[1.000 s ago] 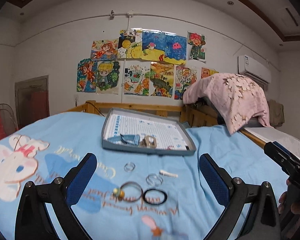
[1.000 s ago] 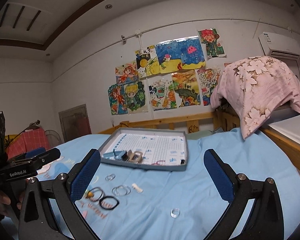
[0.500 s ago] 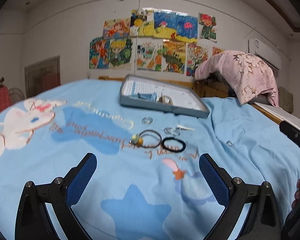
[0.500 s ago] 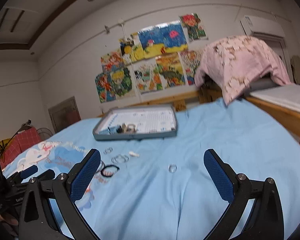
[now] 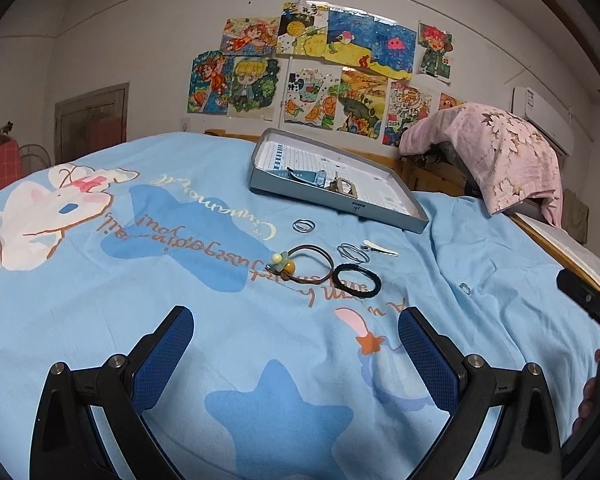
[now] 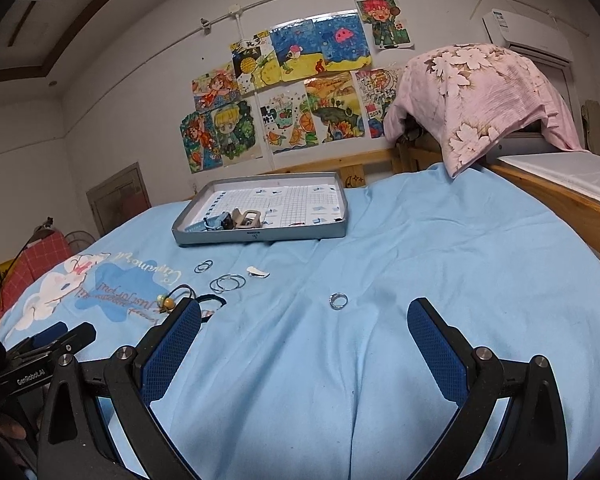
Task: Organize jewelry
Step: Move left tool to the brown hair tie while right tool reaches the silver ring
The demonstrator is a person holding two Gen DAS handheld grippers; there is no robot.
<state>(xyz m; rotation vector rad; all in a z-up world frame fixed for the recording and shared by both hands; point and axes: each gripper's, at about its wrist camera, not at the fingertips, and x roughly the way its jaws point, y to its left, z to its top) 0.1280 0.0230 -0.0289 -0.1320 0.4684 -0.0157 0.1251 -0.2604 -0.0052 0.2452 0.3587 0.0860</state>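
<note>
A grey tray [image 5: 384,216] [image 6: 300,234] lies far back on the blue bedsheet, holding a few small pieces. In front of it loose jewelry is scattered: a brown hair tie with beads [image 5: 300,262] [image 6: 172,298], a black hair tie [image 5: 357,280] [image 6: 216,300], thin bangles [image 5: 353,252] [image 6: 228,282], small rings [image 5: 304,225] [image 6: 203,266], a white clip [image 5: 380,247] [image 6: 257,272], and a single ring [image 5: 465,288] [image 6: 338,301]. My left gripper [image 5: 296,336] is open and empty, well short of the hair ties. My right gripper [image 6: 304,336] is open and empty, just before the single ring.
A pink floral cloth [image 5: 496,152] [image 6: 472,96] drapes over something at the right, beside a wooden bed frame [image 6: 568,196]. Drawings cover the back wall. The other gripper's black body shows at each view's edge [image 5: 588,300] [image 6: 40,352].
Both grippers have pulled back and tilted down, so the tray and jewelry now sit farther off and more bedsheet shows in front. Both stay open.
</note>
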